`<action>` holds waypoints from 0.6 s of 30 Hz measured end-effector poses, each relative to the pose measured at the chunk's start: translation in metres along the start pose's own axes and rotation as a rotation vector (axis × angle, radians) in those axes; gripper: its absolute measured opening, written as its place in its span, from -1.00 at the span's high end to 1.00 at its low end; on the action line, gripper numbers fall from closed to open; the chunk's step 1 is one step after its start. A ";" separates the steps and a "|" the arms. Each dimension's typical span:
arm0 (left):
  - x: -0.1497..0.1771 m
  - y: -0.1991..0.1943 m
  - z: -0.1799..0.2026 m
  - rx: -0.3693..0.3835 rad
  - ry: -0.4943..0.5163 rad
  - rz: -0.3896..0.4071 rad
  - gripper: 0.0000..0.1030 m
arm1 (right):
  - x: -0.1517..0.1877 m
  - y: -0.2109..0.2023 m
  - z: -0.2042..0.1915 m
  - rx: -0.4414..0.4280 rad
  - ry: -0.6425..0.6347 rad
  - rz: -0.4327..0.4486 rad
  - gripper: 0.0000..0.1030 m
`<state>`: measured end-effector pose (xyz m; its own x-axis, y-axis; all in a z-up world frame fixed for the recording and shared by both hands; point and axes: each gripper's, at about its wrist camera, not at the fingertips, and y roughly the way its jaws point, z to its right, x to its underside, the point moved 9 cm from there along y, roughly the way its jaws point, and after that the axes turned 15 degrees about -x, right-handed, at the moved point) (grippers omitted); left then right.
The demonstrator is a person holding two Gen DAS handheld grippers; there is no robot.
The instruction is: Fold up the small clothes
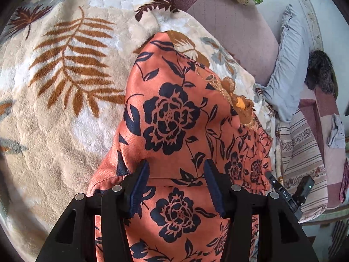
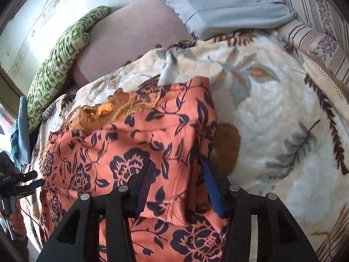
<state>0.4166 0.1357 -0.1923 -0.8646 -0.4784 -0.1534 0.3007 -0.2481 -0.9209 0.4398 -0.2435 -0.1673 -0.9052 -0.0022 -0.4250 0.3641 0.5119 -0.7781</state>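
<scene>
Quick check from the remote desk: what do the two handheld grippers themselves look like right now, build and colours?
Both match: the left gripper and right gripper have black angular frames with silver round bolts, and jaws lined with ribbed blue pads, darker navy on the left.

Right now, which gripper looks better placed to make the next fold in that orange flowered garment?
Probably the right gripper: it straddles a raised fold near the garment's edge by the blanket. The left gripper hovers open over the flat middle, with nothing to pinch.

Orange navy-floral garment [image 1: 174, 113], cream leaf-print blanket [image 1: 65, 65]
</scene>
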 end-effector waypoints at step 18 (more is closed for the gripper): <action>0.060 -0.094 -0.068 -0.056 0.054 -0.047 -0.09 | 0.056 -0.087 -0.014 -0.051 -0.008 0.057 0.17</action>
<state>0.3092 0.1877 -0.1388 -0.8981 -0.4209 -0.1274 0.2375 -0.2205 -0.9460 0.3540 -0.2757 -0.1170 -0.8814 0.0215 -0.4719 0.4033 0.5545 -0.7280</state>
